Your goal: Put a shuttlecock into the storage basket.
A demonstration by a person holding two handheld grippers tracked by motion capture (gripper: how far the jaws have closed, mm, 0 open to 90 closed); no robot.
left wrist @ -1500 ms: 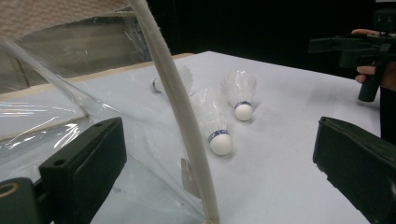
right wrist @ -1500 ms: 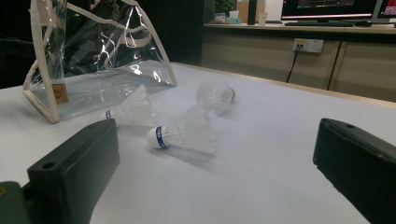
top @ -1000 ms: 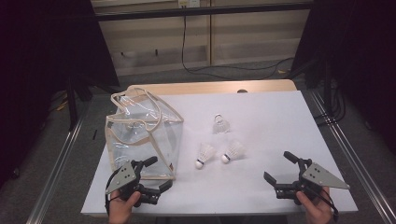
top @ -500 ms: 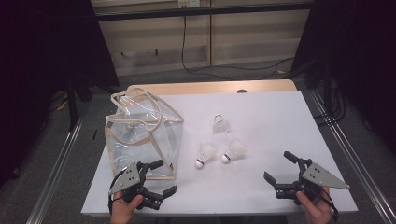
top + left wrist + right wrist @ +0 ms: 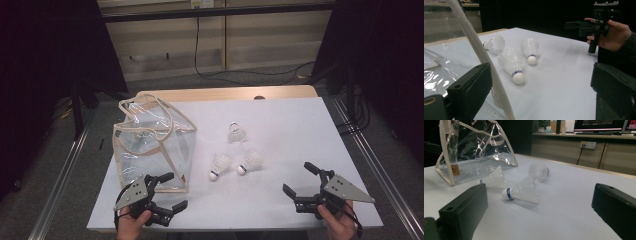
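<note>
Three white shuttlecocks lie mid-table: one at the back (image 5: 237,133), two nearer, side by side (image 5: 220,164) (image 5: 250,161). A clear plastic bag (image 5: 150,145) with beige trim stands to their left. My left gripper (image 5: 174,190) is open at the front edge, just below the bag's front corner, holding nothing. My right gripper (image 5: 297,178) is open at the front right, also holding nothing. The left gripper view has the bag's trim (image 5: 481,57) close by, the nearest shuttlecock (image 5: 511,63) beyond it, and the right gripper (image 5: 584,25) far off. The right gripper view faces a shuttlecock (image 5: 522,190) and the bag (image 5: 474,152).
The white tabletop (image 5: 290,125) has bare room at the right and back. Metal rails (image 5: 372,165) run along both sides of the table. A cable (image 5: 200,45) hangs on the wall behind.
My left gripper has shifted slightly toward the front edge and turned a little to the right. The right gripper, bag and shuttlecocks have not moved.
</note>
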